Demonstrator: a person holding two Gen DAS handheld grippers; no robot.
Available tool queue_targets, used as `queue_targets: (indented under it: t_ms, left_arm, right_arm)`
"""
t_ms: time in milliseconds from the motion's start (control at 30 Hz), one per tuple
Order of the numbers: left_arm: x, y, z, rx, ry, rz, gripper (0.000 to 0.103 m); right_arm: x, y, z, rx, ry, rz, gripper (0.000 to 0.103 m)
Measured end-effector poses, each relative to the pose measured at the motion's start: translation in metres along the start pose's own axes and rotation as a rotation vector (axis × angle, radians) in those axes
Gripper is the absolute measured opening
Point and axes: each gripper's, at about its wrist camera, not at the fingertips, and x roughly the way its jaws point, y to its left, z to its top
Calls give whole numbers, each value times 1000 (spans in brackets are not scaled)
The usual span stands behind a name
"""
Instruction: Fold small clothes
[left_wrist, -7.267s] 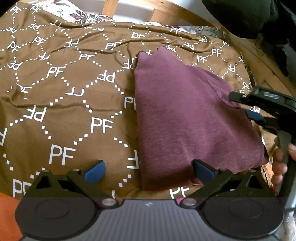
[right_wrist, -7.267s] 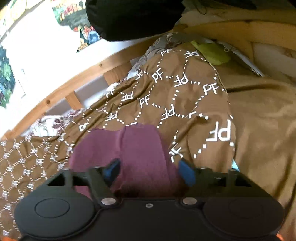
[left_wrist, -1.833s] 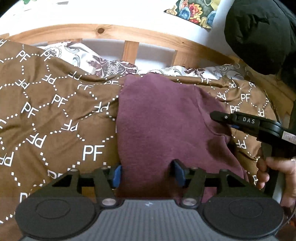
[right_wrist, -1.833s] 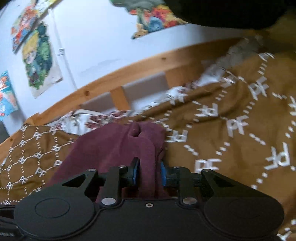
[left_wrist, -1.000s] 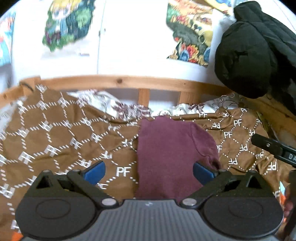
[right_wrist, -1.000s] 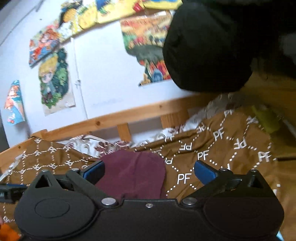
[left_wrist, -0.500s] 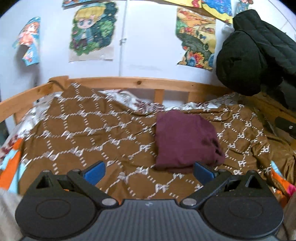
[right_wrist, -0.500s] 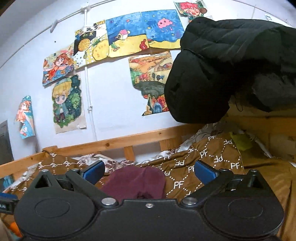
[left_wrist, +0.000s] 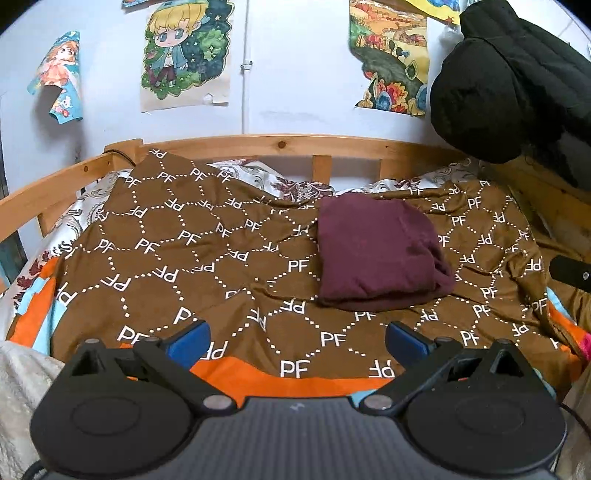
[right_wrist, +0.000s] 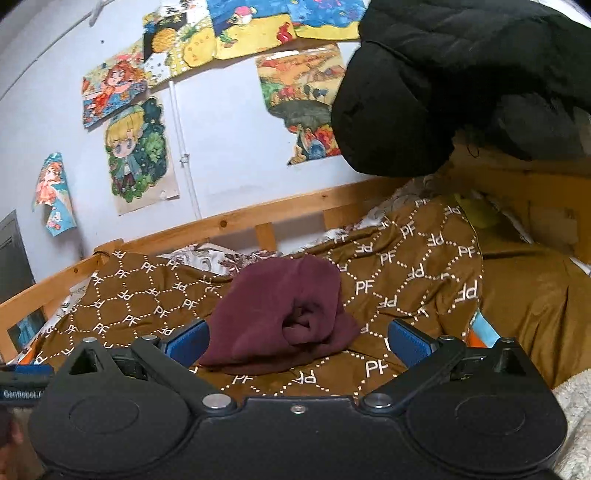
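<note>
**Two wrist cameras, one bed**

My left wrist camera looked from the bed's near edge toward the wooden headboard (left_wrist: 280, 142), set well back. My right one sat lower and angled leftward. Both shared the folded maroon garment (left_wrist: 376, 251) (right_wrist: 280, 314) mid-frame and the wall posters (left_wrist: 184, 51) (right_wrist: 136, 151).

left tongs (left_wrist: 297, 341): were clamped on garment hem, now spread wide, pulled back clear | right tongs (right_wrist: 297, 341): same, released, backed off | maroon garment (left_wrist: 376, 251): was longer flat strip, now folded compact on the bed cover (left_wrist: 184, 258), untouched
</note>
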Motion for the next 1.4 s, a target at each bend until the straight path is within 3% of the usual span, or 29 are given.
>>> queue_targets:
  t_ms: [1400]
  left_arm:
    - [5, 1, -2, 2, 21, 12, 102]
  right_arm:
    - [11, -2, -3, -2, 56, -30, 103]
